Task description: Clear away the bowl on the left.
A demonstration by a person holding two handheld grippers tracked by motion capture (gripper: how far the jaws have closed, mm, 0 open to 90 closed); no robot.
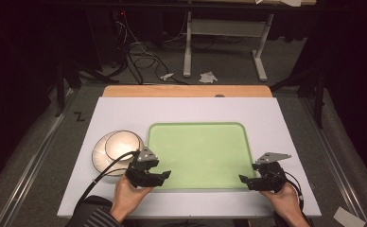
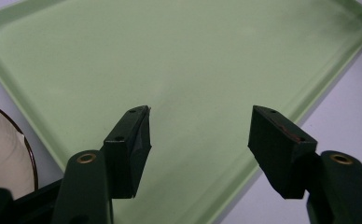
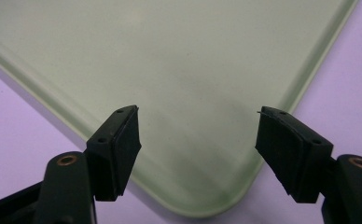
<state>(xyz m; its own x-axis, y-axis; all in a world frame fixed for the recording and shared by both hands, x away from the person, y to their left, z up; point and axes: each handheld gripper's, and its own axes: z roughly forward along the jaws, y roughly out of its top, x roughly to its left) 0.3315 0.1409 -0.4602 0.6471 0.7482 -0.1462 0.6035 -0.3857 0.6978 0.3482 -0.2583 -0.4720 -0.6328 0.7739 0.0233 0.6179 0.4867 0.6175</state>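
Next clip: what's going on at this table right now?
A person holds a two-jaw gripper in each hand over the near edge of a green tray on a white table. The left gripper hovers at the tray's near left corner, the right gripper at its near right corner. Both have their jaws open with nothing between them. The tray's surface is bare. A bowl sits on the table just left of the tray, untouched.

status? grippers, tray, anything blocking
Left gripper open, empty, over tray's near-left corner. Right gripper open, empty, at near-right corner. Bowl left of tray, apart.
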